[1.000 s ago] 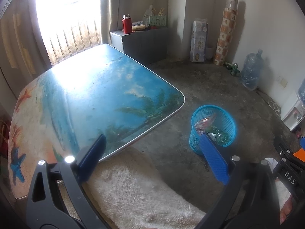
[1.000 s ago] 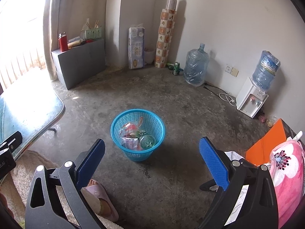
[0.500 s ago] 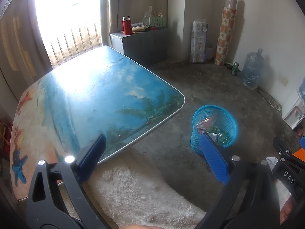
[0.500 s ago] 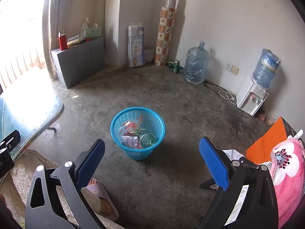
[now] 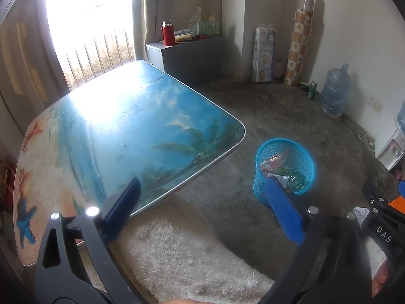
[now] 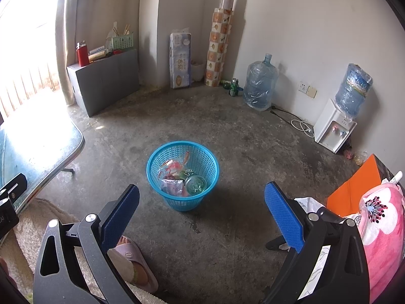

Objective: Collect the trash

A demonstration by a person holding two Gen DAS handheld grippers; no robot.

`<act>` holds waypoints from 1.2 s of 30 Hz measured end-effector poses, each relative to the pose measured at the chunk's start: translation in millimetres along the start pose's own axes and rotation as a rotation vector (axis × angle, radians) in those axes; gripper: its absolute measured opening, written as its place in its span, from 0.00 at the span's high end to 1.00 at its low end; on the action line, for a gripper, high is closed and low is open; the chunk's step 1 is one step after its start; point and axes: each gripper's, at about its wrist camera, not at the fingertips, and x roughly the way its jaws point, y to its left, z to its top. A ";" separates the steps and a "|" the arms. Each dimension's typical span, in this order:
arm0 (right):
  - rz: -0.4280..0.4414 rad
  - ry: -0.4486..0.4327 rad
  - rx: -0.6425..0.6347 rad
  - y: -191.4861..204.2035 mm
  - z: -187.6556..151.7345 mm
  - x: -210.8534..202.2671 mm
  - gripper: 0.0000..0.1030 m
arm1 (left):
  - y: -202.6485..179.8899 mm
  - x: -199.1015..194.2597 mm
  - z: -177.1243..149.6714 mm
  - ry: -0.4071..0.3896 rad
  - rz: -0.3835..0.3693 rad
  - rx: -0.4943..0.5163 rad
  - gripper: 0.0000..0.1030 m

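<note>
While the left gripper (image 5: 202,202) hangs above a table (image 5: 121,131) edge and a white rug (image 5: 182,248), its blue pads stand wide apart and hold nothing. In this left wrist view the table, printed with a beach scene, fills the left and far side and looks bare, though window glare washes out part of it. On the concrete floor to the right sits a blue mesh basket (image 5: 263,185), already holding wrappers (image 5: 272,163) and a round green lid-like item (image 5: 296,179). The gripper's right pad overlaps the near rim of the basket in the picture. No loose trash shows within reach, so a risk is closing on nothing or on the rug pile.

From the right wrist view, the right gripper (image 6: 202,212) is likewise spread wide and empty, aimed at the basket (image 6: 200,202), which stands apart from it on the floor. A foot in a pink slipper (image 6: 131,258) lies near left, under the left pad. Far off by the wall stand a green can (image 6: 234,86) and a water jug (image 6: 259,86). The basket looks light, so a low swing could tip it and spill the wrappers (image 6: 172,174); a careless drop could also strike the foot.
</note>
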 end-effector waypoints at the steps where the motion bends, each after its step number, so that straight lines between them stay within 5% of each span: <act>1: 0.000 0.000 0.000 0.0 0.1 0.0 0.06 | -0.1 0.0 -0.1 0.000 0.000 0.000 0.08; 36: 0.003 0.002 -0.001 -2.3 3.5 1.2 0.06 | 0.6 1.2 -0.8 0.004 -0.003 0.009 0.08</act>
